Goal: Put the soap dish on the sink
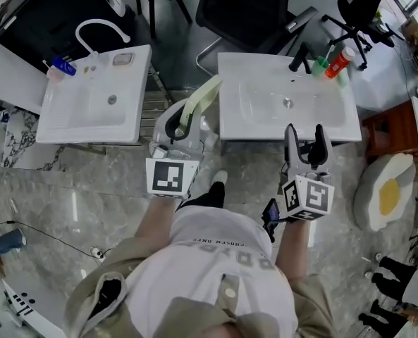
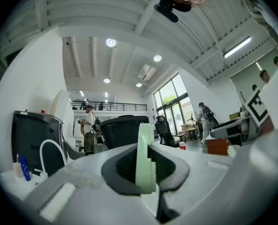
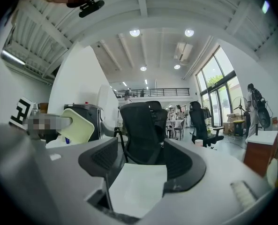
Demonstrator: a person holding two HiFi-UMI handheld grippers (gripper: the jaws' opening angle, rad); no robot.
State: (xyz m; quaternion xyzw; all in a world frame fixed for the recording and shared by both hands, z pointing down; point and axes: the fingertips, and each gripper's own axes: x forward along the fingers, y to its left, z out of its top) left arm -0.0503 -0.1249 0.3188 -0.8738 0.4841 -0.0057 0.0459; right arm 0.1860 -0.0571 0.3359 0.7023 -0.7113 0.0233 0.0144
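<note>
Head view: soap dish [image 1: 203,93] lengthwise forward

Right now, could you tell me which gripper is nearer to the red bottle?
Right. The right gripper is at the front edge of the sink bearing the red bottle; the left gripper, holding the soap dish, is off that sink's left side.

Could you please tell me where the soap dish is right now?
In the head view the soap dish is clamped in the left claw, between the left sink and the right sink.
</note>
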